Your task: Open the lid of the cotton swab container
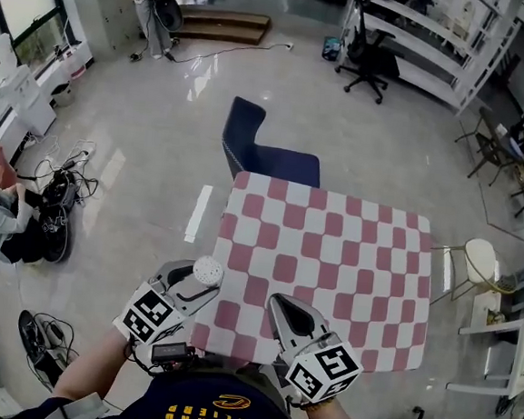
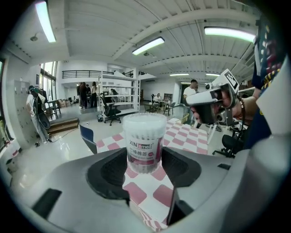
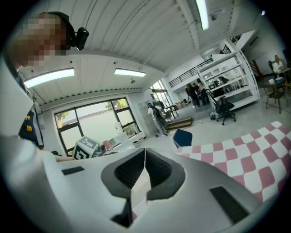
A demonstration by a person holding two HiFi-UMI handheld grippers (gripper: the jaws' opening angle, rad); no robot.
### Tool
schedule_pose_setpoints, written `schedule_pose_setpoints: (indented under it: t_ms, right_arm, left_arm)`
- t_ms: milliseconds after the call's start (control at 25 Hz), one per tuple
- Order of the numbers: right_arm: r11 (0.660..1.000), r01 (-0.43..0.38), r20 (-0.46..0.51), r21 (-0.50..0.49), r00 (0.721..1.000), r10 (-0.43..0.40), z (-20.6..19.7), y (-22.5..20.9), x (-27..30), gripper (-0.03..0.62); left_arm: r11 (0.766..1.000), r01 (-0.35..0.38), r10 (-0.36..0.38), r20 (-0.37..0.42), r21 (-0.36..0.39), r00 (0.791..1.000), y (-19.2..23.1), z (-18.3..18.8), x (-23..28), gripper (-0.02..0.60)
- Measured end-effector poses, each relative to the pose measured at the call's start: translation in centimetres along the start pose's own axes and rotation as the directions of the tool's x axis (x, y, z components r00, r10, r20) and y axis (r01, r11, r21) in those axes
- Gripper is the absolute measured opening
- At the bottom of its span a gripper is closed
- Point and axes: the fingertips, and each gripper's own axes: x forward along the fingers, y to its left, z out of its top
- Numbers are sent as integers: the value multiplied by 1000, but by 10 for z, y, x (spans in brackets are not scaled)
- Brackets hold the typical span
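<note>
The cotton swab container (image 2: 144,141) is a clear round tub with a white lid and a pink label. It stands upright between the jaws of my left gripper (image 2: 144,157), whose pads press on its sides. In the head view the container's white lid (image 1: 208,270) shows at the near left edge of the table, held in my left gripper (image 1: 193,287). My right gripper (image 1: 282,306) hovers over the table's near edge to the container's right, apart from it. In the right gripper view its jaws (image 3: 144,157) are shut together with nothing between them.
The table (image 1: 331,256) has a pink and white checked cloth. A dark blue chair (image 1: 267,154) stands at its far side and a white stool (image 1: 481,260) at its right. Cables and bags (image 1: 52,208) lie on the floor to the left.
</note>
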Motion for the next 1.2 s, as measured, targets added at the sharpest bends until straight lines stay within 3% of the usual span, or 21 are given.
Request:
schedule_pose_setpoints:
  t_ms: [120, 320, 440, 520, 760, 920, 1080, 1200]
  right_arm:
    - [987, -131, 1, -94, 991, 132, 29, 31, 8, 12]
    - [913, -322, -18, -251, 944, 328, 63, 70, 3, 17]
    - [860, -397, -79, -319, 916, 394, 69, 86, -3, 116]
    - [831, -421, -152, -365, 907, 393, 63, 93, -4, 183]
    - [762, -484, -268, -431, 874, 404, 39, 103, -4, 258]
    - [756, -463, -273, -462, 886, 376, 35, 102, -2, 258]
    - [730, -456, -290, -509, 889, 354, 27, 100, 0, 258]
    - [728, -460, -294, -508, 887, 355, 25, 101, -1, 256]
  left_arm:
    - [1000, 15, -16, 34, 23, 999, -21, 30, -21, 242]
    - [996, 60, -66, 94, 63, 993, -53, 72, -39, 242]
    - [989, 55, -66, 79, 137, 995, -61, 77, -39, 242]
    - [985, 68, -80, 70, 157, 994, -68, 76, -37, 242]
    - [976, 161, -176, 94, 144, 980, -88, 78, -33, 242]
    - [965, 183, -201, 82, 186, 976, -96, 78, -32, 242]
    - [961, 203, -222, 84, 188, 971, -101, 77, -32, 242]
    - [959, 212, -231, 86, 189, 969, -102, 76, -33, 242]
